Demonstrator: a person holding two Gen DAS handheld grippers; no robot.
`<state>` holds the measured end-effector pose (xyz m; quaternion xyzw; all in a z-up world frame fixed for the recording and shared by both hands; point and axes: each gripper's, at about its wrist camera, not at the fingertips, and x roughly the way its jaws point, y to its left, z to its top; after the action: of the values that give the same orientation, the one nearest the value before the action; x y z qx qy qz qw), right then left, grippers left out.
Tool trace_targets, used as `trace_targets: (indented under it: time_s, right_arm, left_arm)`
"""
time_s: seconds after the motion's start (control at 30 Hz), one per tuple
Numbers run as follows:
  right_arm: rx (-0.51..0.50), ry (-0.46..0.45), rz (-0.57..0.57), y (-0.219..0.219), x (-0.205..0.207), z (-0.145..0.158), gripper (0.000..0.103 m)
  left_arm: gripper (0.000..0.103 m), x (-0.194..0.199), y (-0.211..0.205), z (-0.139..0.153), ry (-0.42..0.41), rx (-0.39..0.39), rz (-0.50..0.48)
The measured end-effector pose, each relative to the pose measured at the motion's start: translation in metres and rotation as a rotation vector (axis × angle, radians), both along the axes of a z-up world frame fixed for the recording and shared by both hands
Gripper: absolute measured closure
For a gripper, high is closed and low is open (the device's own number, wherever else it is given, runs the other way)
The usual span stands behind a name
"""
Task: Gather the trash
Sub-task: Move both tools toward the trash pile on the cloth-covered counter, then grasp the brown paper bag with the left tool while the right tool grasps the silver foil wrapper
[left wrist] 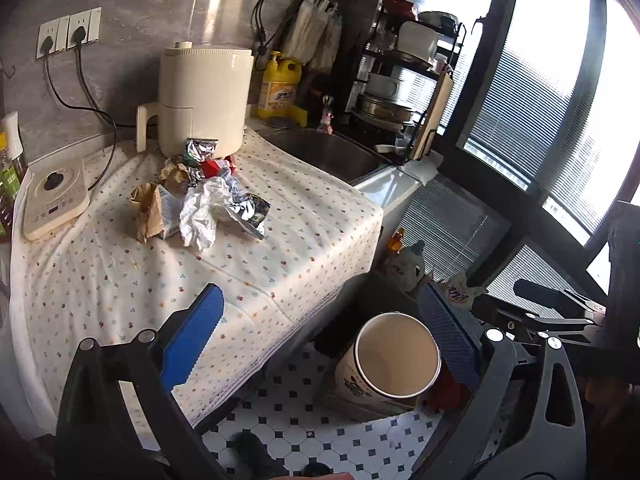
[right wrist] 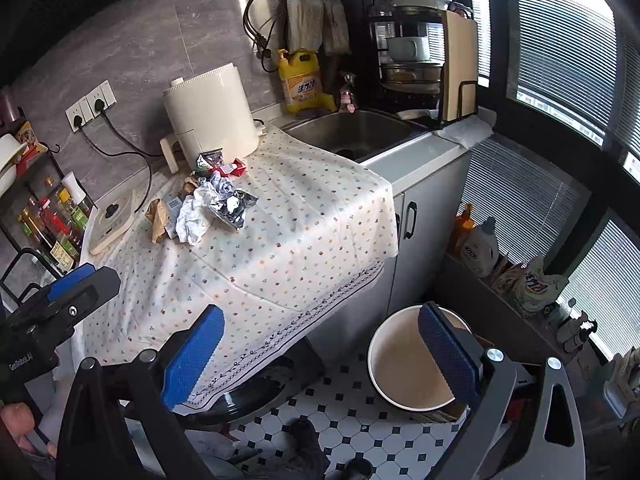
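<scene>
Left wrist view
Your left gripper (left wrist: 324, 338): jaws spread wide, nothing between them, hanging over the edge of the floral tablecloth (left wrist: 280, 240).
Trash pile (left wrist: 200, 196): crumpled white paper, brown bag and foil wrappers heaped on the cloth in front of the cream air fryer (left wrist: 204, 100), well apart from your fingers.
Bin (left wrist: 394, 360): tilted toward you on the tiled floor below the counter; its inside looks bare.
Only here: your right gripper (left wrist: 560, 304) shows at the right edge; you cannot tell how it stands.

Right wrist view
Your right gripper (right wrist: 320, 344): jaws wide apart, holding nothing.
Bin (right wrist: 400, 364): seen from above, partly behind your right finger.
Only here: cabinet door (right wrist: 424, 216), bottle rack (right wrist: 48, 216), your hand (right wrist: 18, 420) lower left.
</scene>
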<state>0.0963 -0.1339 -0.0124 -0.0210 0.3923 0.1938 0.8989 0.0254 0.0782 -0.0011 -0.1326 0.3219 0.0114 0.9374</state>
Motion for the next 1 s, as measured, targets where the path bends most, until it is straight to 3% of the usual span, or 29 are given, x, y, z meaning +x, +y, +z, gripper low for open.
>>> trace_targets:
  time_s: [0.37, 0.77, 1.0]
  right_arm:
    - [-0.014, 0.014, 0.118, 0.095, 0.052, -0.003, 0.008]
    - [-0.03, 0.059, 0.21, 0.182, 0.108, -0.024, 0.008]
    - [-0.032, 0.085, 0.24, 0.218, 0.14, -0.04, 0.016]
  left_arm:
    - [0.006, 0.029, 0.089, -0.008, 0.001, -0.015, 0.141]
    - [0.006, 0.051, 0.178, -0.036, 0.037, -0.041, 0.27]
    - [0.006, 0.067, 0.216, -0.056, 0.062, -0.077, 0.293]
